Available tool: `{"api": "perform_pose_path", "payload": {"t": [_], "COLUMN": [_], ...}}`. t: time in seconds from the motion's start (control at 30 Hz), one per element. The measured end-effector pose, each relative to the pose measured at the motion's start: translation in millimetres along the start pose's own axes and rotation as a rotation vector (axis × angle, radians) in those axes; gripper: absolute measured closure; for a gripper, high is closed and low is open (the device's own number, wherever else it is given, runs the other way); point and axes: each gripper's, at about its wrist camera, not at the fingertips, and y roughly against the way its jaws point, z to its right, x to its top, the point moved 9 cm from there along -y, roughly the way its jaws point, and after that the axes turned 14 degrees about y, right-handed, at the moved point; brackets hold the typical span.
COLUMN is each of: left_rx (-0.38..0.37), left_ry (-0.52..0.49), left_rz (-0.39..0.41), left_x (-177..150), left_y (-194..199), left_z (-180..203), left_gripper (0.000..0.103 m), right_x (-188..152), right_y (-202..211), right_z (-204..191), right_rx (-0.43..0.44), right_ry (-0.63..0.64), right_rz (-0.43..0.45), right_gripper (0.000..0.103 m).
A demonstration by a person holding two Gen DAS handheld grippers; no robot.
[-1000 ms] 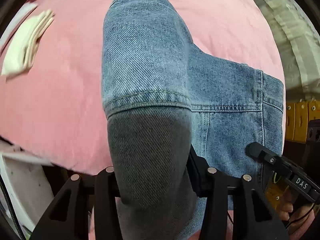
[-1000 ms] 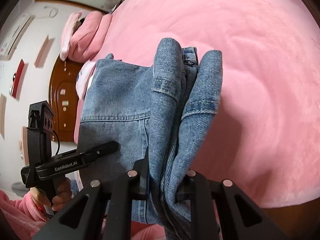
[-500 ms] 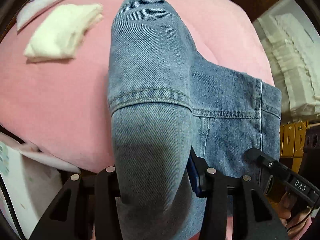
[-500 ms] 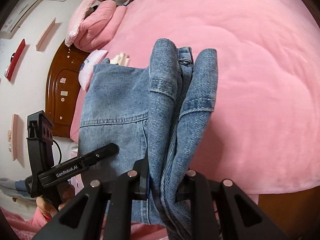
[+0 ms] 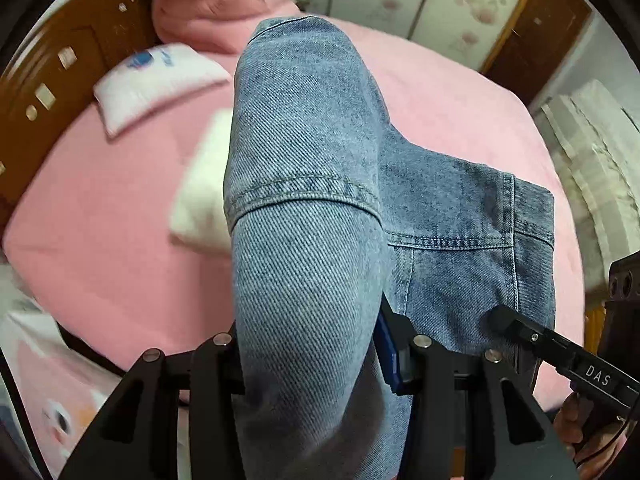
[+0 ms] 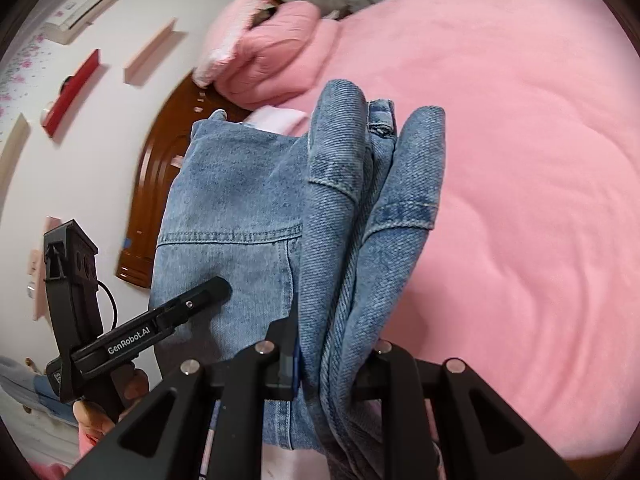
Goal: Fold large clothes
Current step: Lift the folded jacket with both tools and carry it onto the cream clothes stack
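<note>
A folded blue denim garment (image 5: 308, 184) hangs above the pink bed (image 5: 100, 216), held at both ends. My left gripper (image 5: 316, 344) is shut on a thick rolled fold of the denim, which covers its fingertips. In the right wrist view, my right gripper (image 6: 340, 344) is shut on a bunch of several denim layers (image 6: 360, 208). A flat panel of the garment (image 6: 228, 208) stretches between the two grippers. The right gripper's finger (image 5: 520, 332) shows at the lower right of the left wrist view. The left gripper's finger (image 6: 192, 300), with a person's hand below it, shows at the left of the right wrist view.
A folded white cloth (image 5: 200, 196) lies on the bed under the denim. Beyond it are a white pillow (image 5: 156, 80), a pink rolled duvet (image 5: 224, 0) and the wooden headboard (image 5: 52, 80). A wide stretch of pink bedcover (image 6: 540, 160) lies to the right. White bedding (image 5: 592, 152) is stacked beside the bed.
Both grippers have carried the denim up and across the bed toward the headboard. The pillow, duvet and headboard have come into view. Both grips hold as before.
</note>
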Motion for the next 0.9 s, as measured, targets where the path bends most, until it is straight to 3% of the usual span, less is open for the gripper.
{"api": "perform_pose_path", "payload": {"t": [0.27,0.4,0.5,0.67,0.77,0.83,0.9], "left_rx": [0.093,0.111,0.115,0.110,0.156,0.164,0.113], "left_ry": [-0.066,-0.117,-0.147,-0.187,-0.233,-0.276,-0.255], "left_rz": [0.110,0.122,0.116,0.056,-0.076,-0.029,-0.006], "left_x": [131.8,181.1,204.6,204.3,175.8,172.7,177.3], "left_y": [-2.8,-39.5,-90.3,-196.2,-281.7,-298.3,-301.7], "left_z": [-42.9,-54.2,-65.6,-90.7,-119.2,-127.2,-133.8], "left_gripper": [0.059,0.059,0.059,0.059,0.056,0.043,0.041], "right_x": [111.2,147.0,163.2,147.6,116.2,91.9,87.8], "right_y": [-101.9,-154.2,-203.9,-291.2,-344.3,-356.8,-354.4], "right_z": [-53.7,-54.5,-37.1,18.9,59.5,83.1,89.8], "right_rx": [0.111,0.119,0.124,0.082,-0.003,-0.036,0.014], "right_ry": [0.023,0.024,-0.023,-0.113,-0.231,-0.325,-0.319], "right_rz": [0.091,0.123,0.123,0.070,-0.052,-0.066,-0.013], "right_gripper": [0.088,0.088,0.088,0.087,0.087,0.087,0.087]}}
